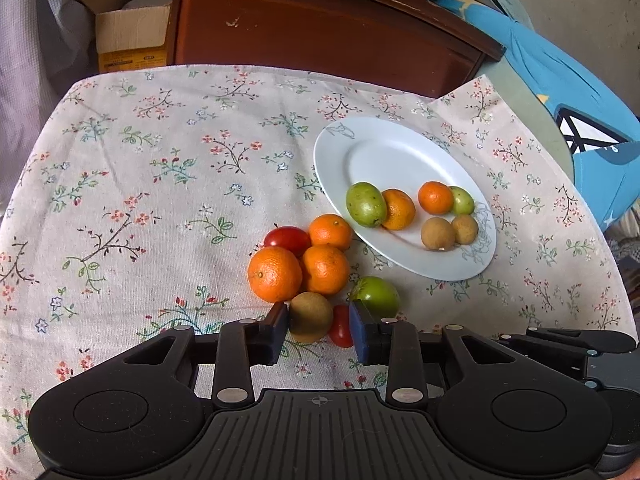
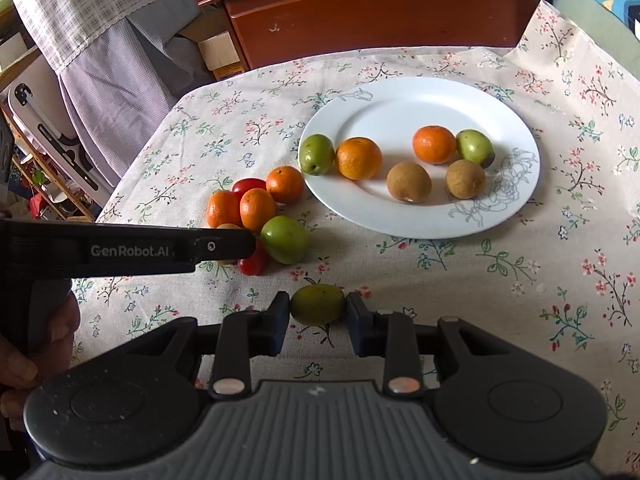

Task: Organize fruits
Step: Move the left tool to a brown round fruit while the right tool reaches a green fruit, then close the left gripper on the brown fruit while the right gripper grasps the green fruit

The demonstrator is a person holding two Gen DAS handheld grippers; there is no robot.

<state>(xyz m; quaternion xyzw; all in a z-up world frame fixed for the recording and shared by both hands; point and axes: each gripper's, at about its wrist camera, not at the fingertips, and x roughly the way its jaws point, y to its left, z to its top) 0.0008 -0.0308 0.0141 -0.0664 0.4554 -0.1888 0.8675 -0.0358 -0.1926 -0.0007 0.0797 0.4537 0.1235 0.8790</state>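
Note:
My left gripper (image 1: 319, 320) is shut on a brown round fruit (image 1: 310, 316) on the floral cloth; a red cherry tomato (image 1: 341, 326) is squeezed against its right pad. The right wrist view shows the left gripper (image 2: 244, 246) from the side, at the fruit pile. Just beyond its fingers lie three oranges (image 1: 275, 274), a red tomato (image 1: 287, 239) and a green fruit (image 1: 378, 295). A white plate (image 1: 400, 132) (image 2: 420, 92) holds two green fruits, two oranges and two brown fruits. My right gripper (image 2: 317, 312) is shut on a yellow-green fruit (image 2: 317, 304), in front of the plate.
A dark wooden cabinet (image 1: 320, 28) stands behind the table, with a cardboard box (image 1: 132, 36) to its left. Blue fabric (image 1: 580, 92) lies at the far right. A hand (image 2: 40, 344) grips the left gripper's handle. The cloth's left half is bare.

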